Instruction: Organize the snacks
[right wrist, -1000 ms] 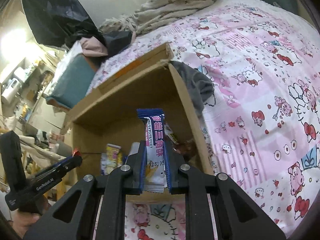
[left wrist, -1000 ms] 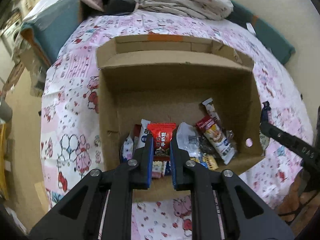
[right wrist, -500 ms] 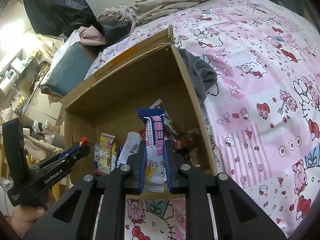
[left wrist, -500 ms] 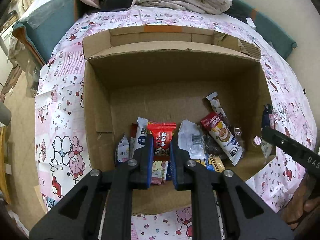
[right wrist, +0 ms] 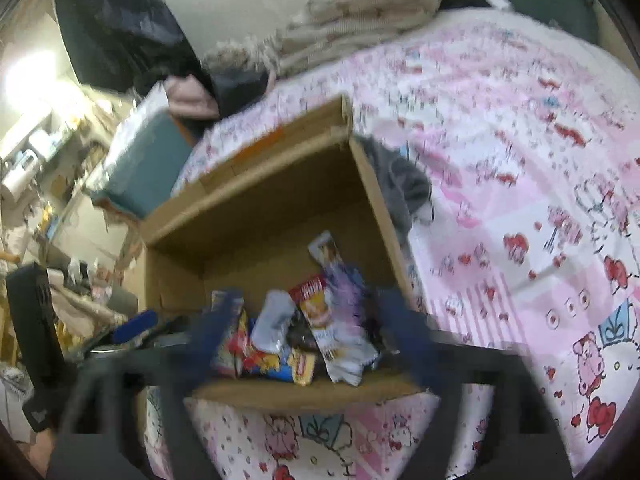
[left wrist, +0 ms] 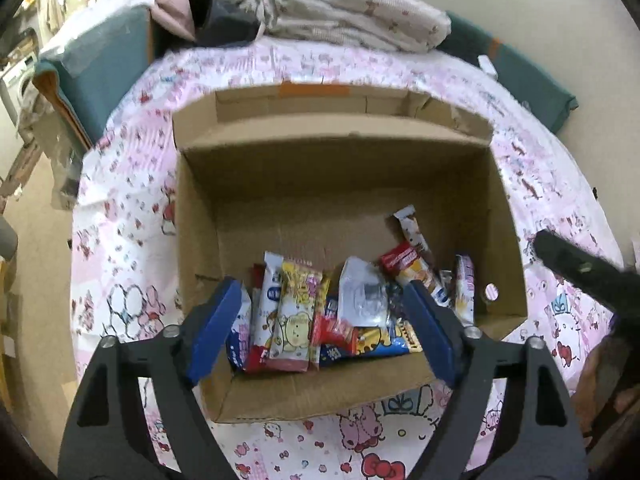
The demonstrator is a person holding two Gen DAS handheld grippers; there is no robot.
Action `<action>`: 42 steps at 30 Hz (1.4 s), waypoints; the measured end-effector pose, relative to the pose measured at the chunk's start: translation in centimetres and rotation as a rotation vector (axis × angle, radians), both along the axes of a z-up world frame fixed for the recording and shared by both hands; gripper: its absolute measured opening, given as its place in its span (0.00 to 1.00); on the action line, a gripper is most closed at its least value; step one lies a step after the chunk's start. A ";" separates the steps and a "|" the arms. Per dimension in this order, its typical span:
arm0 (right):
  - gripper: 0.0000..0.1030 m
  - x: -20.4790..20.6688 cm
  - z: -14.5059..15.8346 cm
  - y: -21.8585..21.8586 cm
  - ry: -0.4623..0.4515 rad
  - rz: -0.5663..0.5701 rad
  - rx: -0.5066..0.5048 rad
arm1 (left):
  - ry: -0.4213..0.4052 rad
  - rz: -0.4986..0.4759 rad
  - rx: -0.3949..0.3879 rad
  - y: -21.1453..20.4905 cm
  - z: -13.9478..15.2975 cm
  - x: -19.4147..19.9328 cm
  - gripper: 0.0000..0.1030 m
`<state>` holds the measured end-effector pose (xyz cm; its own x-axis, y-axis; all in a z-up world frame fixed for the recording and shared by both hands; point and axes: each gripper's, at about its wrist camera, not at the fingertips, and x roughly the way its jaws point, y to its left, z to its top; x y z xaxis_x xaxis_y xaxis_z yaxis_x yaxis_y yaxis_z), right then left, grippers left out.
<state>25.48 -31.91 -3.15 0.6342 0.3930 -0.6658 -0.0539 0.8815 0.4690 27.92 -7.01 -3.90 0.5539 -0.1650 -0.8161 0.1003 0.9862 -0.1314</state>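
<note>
An open cardboard box [left wrist: 332,176] lies on the pink patterned bedsheet and holds a pile of snack packets [left wrist: 344,312] at its near end. My left gripper [left wrist: 320,332] is open and empty, above the box's near edge. The red packet [left wrist: 334,330] lies in the pile. My right gripper [right wrist: 316,328] is open, blurred by motion, over the box's near right corner [right wrist: 304,394]. The blue-and-white packet [right wrist: 344,320] lies on the pile [right wrist: 288,336]. The right gripper's body [left wrist: 580,272] shows at the right of the left wrist view.
A heap of bedding [left wrist: 352,20] and a teal cushion [left wrist: 100,64] lie beyond the box. A grey cloth [right wrist: 400,188] sits against the box's right wall. A cluttered room edge [right wrist: 36,160] lies to the left. The bedsheet [right wrist: 520,160] stretches to the right.
Both grippers have opened. The red packet has dropped from the left gripper and the blue-and-white packet from the right gripper into the box's pile.
</note>
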 end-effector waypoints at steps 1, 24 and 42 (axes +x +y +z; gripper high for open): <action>0.95 -0.2 0.3 0.0 -0.011 -0.002 -0.010 | -0.011 -0.006 0.007 0.0 0.4 -0.2 0.79; 1.00 -9.7 5.9 1.9 -0.173 0.039 -0.134 | -0.209 0.133 0.039 5.4 6.7 -9.2 0.95; 1.00 -12.9 4.1 5.9 -0.216 0.077 -0.272 | -0.267 0.184 0.086 6.6 5.7 -15.2 0.99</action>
<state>12.54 -25.96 0.95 0.7471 0.2722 -0.6064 -0.1974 0.9620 0.1886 12.69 -0.44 1.80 0.7640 0.0203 -0.6448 -0.0606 0.9973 -0.0403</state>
